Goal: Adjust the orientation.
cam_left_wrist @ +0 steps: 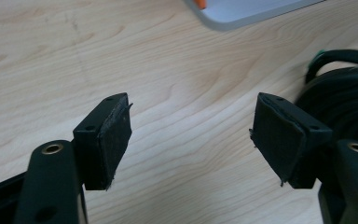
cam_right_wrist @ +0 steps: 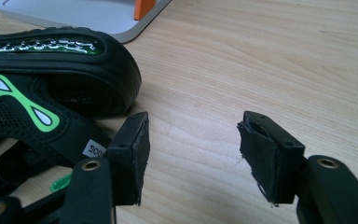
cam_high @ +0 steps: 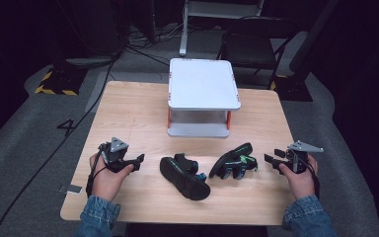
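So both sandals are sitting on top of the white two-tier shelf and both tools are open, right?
Not quite. The high view shows both sandals lying on the wooden table in front of the white two-tier shelf. The left tool and right tool are open.

Light wooden table (cam_high: 128, 118), white two-tier stand (cam_high: 202, 84) at back, two black sandals (cam_high: 185, 177) in front
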A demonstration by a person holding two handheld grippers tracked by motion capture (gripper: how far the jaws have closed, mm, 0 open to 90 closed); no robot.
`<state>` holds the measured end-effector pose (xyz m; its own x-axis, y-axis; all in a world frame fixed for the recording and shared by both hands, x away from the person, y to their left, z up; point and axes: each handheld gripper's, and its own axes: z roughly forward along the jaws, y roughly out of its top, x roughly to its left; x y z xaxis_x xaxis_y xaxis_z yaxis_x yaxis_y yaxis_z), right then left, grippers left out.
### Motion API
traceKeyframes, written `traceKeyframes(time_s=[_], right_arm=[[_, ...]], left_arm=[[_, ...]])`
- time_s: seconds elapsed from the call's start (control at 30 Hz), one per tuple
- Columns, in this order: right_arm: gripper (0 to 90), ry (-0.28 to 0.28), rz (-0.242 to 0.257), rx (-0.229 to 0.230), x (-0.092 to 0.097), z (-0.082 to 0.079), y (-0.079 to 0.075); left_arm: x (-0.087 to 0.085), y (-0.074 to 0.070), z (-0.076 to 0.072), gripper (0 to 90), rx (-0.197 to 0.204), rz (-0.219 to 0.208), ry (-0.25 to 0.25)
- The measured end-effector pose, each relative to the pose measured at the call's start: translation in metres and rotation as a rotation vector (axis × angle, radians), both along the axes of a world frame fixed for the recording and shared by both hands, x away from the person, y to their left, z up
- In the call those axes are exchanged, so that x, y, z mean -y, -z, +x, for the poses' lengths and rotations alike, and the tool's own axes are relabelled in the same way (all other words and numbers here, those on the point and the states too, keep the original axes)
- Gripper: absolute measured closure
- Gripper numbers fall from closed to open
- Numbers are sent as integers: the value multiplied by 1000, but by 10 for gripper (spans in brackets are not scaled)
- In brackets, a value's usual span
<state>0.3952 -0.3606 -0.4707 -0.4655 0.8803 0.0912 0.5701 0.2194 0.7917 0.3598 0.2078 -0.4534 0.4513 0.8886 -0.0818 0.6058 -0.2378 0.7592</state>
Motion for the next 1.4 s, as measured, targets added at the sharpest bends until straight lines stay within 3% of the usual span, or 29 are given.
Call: traceKeyframes(time_s=[0.17, 0.23, 0.3, 0.47, 0.5, 0.63, 0.67, 0.77, 0.9, 1.23, 1.4], right_arm=[[433, 10, -4, -5, 3, -5, 2], [433, 15, -10, -5, 7, -8, 4], [433, 19, -8, -8, 8, -10, 4], [433, 29, 1, -6, 12, -14, 4], [433, 31, 3, -8, 12, -15, 4], [433, 29, -7, -12, 14, -20, 5], [433, 31, -10, -15, 15, -22, 6], [436, 41, -1, -18, 19, -24, 7], [437, 38, 3, -21, 19, -23, 8], [436, 12, 5, -15, 10, -16, 6], [435, -10, 5, -3, -2, -3, 3]], left_arm=[[23, -15, -1, 317, 12, -31, 99], [40, -22, -3, 347, 21, -33, 181], [49, -25, -4, 351, 24, -41, 207], [79, -26, -9, 405, 40, -35, 365], [87, -26, -10, 429, 39, -34, 405], [106, -23, -10, 541, 15, -40, 488], [110, -21, -9, 566, -7, -39, 504], [116, -16, -8, 722, -38, -7, 529], [114, -14, -8, 828, -48, -30, 549], [102, -15, -18, 847, -49, -53, 529], [88, -18, -30, 843, -70, -63, 521]])
